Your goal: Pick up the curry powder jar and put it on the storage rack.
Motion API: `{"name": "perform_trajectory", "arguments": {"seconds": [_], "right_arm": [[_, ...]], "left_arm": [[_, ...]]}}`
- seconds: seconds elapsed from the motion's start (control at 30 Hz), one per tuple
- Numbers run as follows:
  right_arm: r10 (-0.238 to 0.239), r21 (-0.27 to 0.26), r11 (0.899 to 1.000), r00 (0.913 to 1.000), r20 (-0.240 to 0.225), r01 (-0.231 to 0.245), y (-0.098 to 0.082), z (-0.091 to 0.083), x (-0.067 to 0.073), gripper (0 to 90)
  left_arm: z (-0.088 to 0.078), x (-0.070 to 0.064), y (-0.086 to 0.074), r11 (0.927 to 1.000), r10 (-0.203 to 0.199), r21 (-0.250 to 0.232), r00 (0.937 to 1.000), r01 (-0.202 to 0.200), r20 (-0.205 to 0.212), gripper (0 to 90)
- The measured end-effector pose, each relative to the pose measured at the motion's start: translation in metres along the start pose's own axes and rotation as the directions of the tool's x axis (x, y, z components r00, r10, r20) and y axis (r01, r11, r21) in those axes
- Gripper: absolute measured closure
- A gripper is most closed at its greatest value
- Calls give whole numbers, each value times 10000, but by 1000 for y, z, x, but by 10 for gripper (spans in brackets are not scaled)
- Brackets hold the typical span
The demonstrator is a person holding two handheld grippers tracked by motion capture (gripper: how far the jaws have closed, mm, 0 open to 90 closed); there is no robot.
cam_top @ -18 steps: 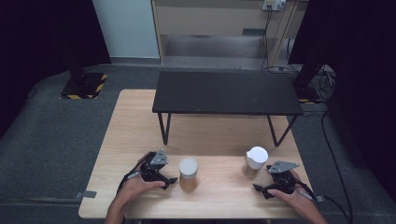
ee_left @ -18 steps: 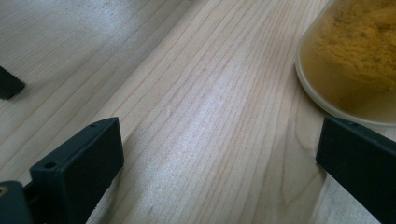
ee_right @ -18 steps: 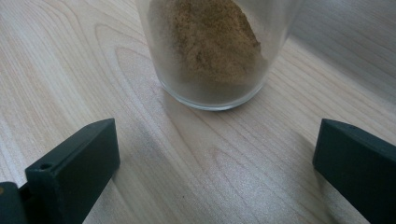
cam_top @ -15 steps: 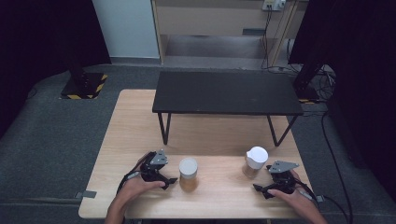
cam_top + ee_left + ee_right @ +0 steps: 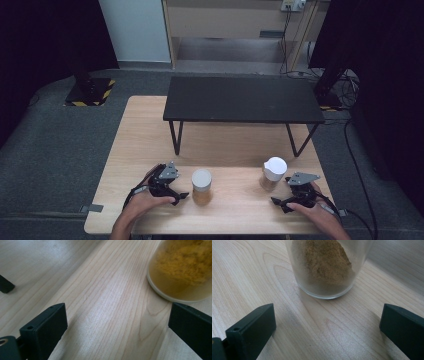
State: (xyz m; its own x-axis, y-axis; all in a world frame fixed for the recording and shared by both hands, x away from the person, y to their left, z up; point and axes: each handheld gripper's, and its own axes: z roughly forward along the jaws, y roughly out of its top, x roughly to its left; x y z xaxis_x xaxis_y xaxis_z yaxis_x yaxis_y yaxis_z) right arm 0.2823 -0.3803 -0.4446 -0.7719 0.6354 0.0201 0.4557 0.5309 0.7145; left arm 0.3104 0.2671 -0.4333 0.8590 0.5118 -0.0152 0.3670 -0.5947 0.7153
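Two clear jars with white lids stand on the wooden table [image 5: 145, 135]. The left jar [image 5: 201, 186] holds yellow powder and appears at the upper right of the left gripper view [image 5: 180, 270]. The right jar [image 5: 274, 173] holds brownish powder and stands straight ahead in the right gripper view [image 5: 324, 265]. My left gripper [image 5: 179, 188] [image 5: 117, 315] rests on the table just left of the left jar, open, with bare wood between its jaws. My right gripper [image 5: 283, 194] [image 5: 327, 315] lies just right of and nearer than the right jar, open and holding nothing.
A low black bench [image 5: 242, 99] on thin legs stands across the far half of the table, behind both jars. The table's near edge [image 5: 210, 231] runs close under the person's hands. Grey floor and cables surround the table.
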Motion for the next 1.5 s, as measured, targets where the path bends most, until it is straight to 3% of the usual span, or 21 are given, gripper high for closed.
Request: {"name": "perform_trajectory", "arguments": {"seconds": [0.53,0.9,1.5], "right_arm": [[0,2,10000,10000,0,0,0,0,0,12],[0,3,10000,10000,-2,0,0,0,0,12],[0,5,10000,10000,-4,0,0,0,0,12]], "left_arm": [[-14,-3,0,9991,229,-376,9990,-215,384,15],[-19,-11,9,9955,783,-592,9948,-744,657,15],[-23,-15,13,9885,991,-1232,9910,-877,897,17]]}}
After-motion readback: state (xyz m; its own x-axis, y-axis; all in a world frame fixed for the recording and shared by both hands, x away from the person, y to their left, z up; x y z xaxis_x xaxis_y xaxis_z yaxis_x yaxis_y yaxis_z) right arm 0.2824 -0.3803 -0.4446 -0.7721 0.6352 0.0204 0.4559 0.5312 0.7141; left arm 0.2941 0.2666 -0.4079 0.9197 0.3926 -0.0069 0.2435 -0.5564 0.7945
